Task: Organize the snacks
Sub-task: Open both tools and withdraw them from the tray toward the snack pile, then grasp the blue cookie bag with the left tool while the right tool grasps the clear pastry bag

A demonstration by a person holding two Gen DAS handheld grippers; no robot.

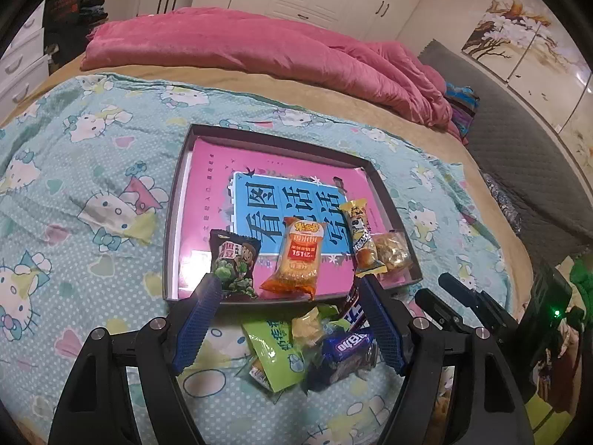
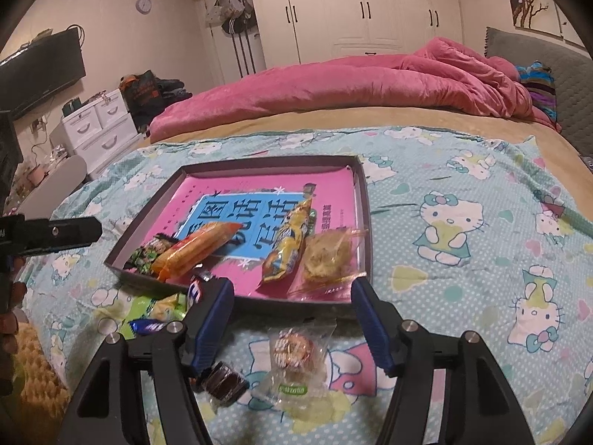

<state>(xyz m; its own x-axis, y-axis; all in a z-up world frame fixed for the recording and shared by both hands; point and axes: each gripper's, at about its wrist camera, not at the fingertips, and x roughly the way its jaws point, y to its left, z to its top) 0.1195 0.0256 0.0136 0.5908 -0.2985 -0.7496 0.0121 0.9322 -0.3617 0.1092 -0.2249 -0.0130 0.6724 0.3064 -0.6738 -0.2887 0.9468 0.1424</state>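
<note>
Left gripper point(image 1: 289, 285): fingers wide apart, nothing between them, above the loose pile.
Right gripper point(image 2: 291, 291): fingers wide apart, nothing held, above a clear-wrapped pastry point(image 2: 294, 356) on the blanket.
Loose pile point(image 1: 315, 348): green packet, blue packet and small sweets on the blanket point(image 1: 92, 185), just before the tray's near edge.
Dark round snack point(image 2: 224, 383): on the blanket beside the right gripper's left finger.
Tray point(image 1: 172, 222): dark rim, pink and blue printed floor, on the bed.
Tray row, left to right: dark pea packet point(image 1: 233, 263), orange packet point(image 1: 296, 259), yellow bar point(image 1: 361, 237), clear-wrapped biscuit point(image 1: 393, 252).
Pink quilt point(image 1: 259, 48): bunched across the far bed.
</note>
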